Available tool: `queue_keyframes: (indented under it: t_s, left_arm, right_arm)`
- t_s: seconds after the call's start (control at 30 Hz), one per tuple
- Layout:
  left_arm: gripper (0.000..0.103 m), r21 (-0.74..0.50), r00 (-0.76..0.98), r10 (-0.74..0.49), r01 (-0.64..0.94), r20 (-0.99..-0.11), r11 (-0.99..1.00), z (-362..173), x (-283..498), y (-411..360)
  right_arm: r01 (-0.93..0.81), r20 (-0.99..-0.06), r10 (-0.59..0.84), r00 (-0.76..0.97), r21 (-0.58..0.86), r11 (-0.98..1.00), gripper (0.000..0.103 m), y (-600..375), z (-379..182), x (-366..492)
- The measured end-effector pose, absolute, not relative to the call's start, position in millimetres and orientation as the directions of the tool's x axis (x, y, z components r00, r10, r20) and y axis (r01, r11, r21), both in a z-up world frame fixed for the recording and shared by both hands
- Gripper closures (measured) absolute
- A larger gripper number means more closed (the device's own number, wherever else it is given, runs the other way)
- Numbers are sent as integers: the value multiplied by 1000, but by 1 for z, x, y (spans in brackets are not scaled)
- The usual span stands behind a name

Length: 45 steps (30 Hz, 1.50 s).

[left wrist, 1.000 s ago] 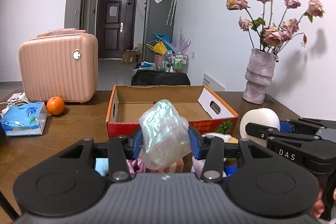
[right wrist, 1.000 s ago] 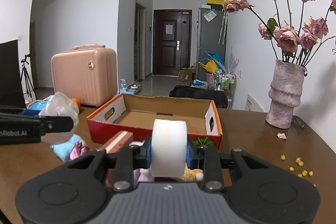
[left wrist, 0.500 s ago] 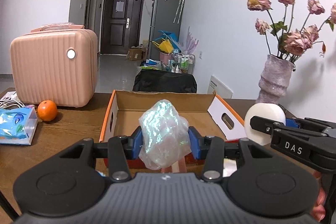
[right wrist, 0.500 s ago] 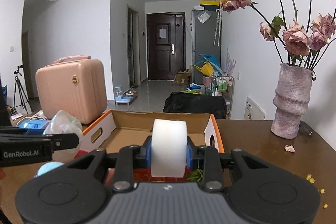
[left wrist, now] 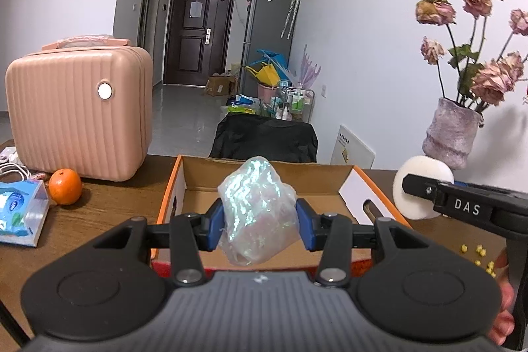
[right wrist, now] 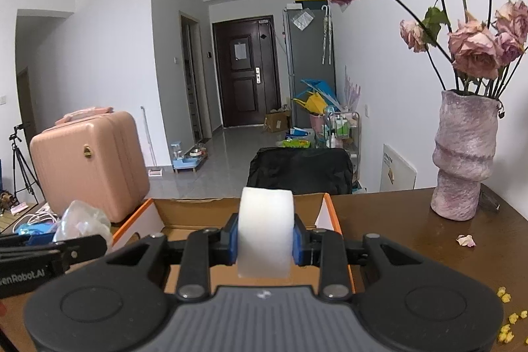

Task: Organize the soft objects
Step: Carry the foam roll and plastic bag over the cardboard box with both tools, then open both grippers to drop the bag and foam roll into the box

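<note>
Across the brown wooden desk [left wrist: 109, 203], you had a pink ribbed suitcase [left wrist: 79, 112] at ten o'clock, an orange [left wrist: 65, 186] just beside it and a blue tissue pack [left wrist: 19, 213] at nine o'clock. At two o'clock stood a mauve vase [right wrist: 463, 154] of dried roses [right wrist: 472, 47], with yellow crumbs [right wrist: 506, 324] scattered near the desk's edge. Beyond the desk a tiled hall ran to a dark door [right wrist: 244, 71] at twelve o'clock, a grey fridge [left wrist: 267, 32] to its right.

Your left hand-held gripper [left wrist: 259, 225] was clamped on a crumpled iridescent plastic bag [left wrist: 257, 210], held above the open cardboard box [left wrist: 171, 187]. Your right hand-held gripper [right wrist: 265, 241] squeezed a white foam roll [right wrist: 265, 233] over the same box.

You could read "DAS" [left wrist: 467, 207] on the right tool's side, and "enRobot.AI" [right wrist: 21, 274] on the left one, its first letter cut off.
</note>
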<state>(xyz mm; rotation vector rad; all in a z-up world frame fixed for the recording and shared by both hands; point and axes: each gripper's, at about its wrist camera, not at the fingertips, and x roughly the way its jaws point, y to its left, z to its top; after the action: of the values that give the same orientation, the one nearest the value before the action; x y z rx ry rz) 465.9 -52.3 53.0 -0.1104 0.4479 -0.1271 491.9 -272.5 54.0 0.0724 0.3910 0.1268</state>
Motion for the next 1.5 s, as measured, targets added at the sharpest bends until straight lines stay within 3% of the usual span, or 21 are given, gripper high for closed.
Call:
queue_keyframes:
  t_s: [0.93,1.1,1.17,1.2,1.27,1.3,1.33,1.5]
  left_arm:
    - [57,-86,834,-47,0,-549,996,8,564,-43]
    - [46,-92,829,-51,0,-557,996,5,564,-39]
    - [35,-98,831,-54,0,-553,995,6,563,-38]
    - [24,-99,836,-52,-3,-547,995,7,563,-37]
    - [10,-95,850,-38,-14,-526,995,9,559,-36]
    - [1,-90,856,-26,-24,-516,996,11,558,-35]
    - [0,-85,863,-13,-35,-505,996,12,556,-35]
    - [0,-94,865,10,-66,-502,993,15,556,-32]
  right_arm:
    - [-140,-529,156,834,71,988,74,-262,20,576]
    - [-128,-545,139,827,58,990,72,-259,13,578]
    - [-124,-549,134,825,57,991,62,-259,11,579]
    - [-120,-549,130,825,54,991,57,-259,11,580]
    - [-110,-545,119,830,49,993,33,-259,10,579]
    - [-105,-541,113,833,46,993,25,-260,10,579]
    - [-97,-534,105,839,43,994,14,-261,11,579]
    - [-62,-498,79,864,49,997,0,-267,18,573]
